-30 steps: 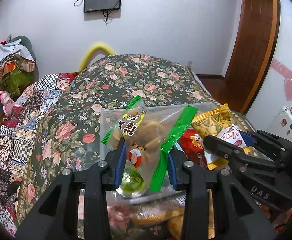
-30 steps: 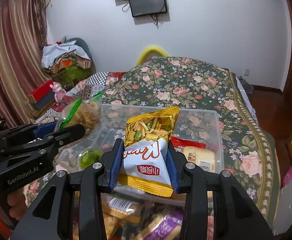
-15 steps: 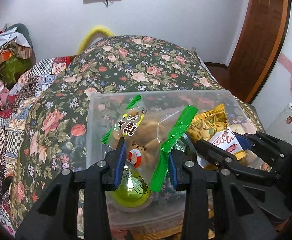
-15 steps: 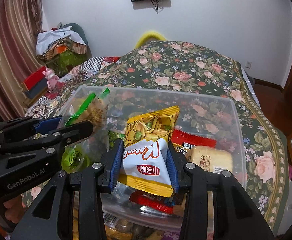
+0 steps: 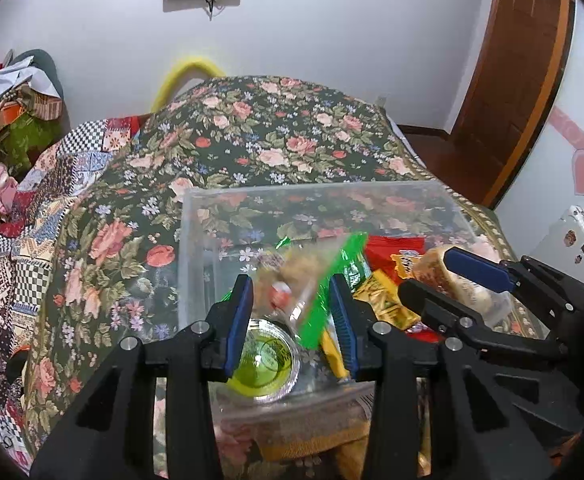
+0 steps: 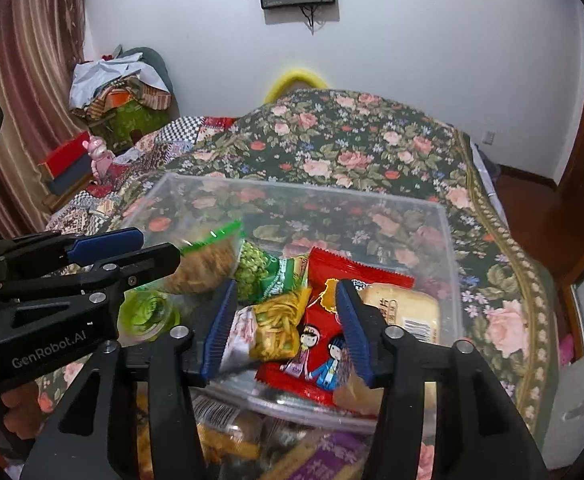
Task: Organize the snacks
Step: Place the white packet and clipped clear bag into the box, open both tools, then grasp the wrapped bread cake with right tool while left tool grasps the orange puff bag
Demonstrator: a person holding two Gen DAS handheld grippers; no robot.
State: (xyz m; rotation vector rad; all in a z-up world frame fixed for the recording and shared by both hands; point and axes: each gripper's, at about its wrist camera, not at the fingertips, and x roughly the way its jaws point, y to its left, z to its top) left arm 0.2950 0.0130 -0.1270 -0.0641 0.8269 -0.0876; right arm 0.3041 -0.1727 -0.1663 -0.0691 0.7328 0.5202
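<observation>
Best done by letting go low over the clear box [image 5: 312,188] and lifting straight up, so nothing catches a packet and drags it back over the rim. Worth waiting until the bag with green strips [image 5: 312,276] has settled: seen blurred in the left view, loose between the blue pads, apparently touching neither, so probably mid-drop. Likely to land on or beside the green jelly cup [image 5: 265,360] at six o'clock of the box. Soft and light, so no harm from a short fall. Toward three o'clock, better to leave the yellow bag [image 6: 279,324] lying where it is, on the floor of the box partly over the red packet [image 6: 324,356], with the pea bag [image 6: 259,272] at eleven o'clock from it and the wrapped bread [image 6: 400,308] at two o'clock. More packets visible below the near wall, outside the box, so probably more to fetch.

Left gripper [image 5: 289,284]: poised over the near left part of the box, tilted down and forward, jaws spread wide, holding nothing. Right gripper [image 6: 285,286]: just beside it at three o'clock, over the near right part, likewise tilted down, jaws wide apart and empty, the yellow bag below the gap. Box resting on the flowered bedspread [image 5: 251,128].
</observation>
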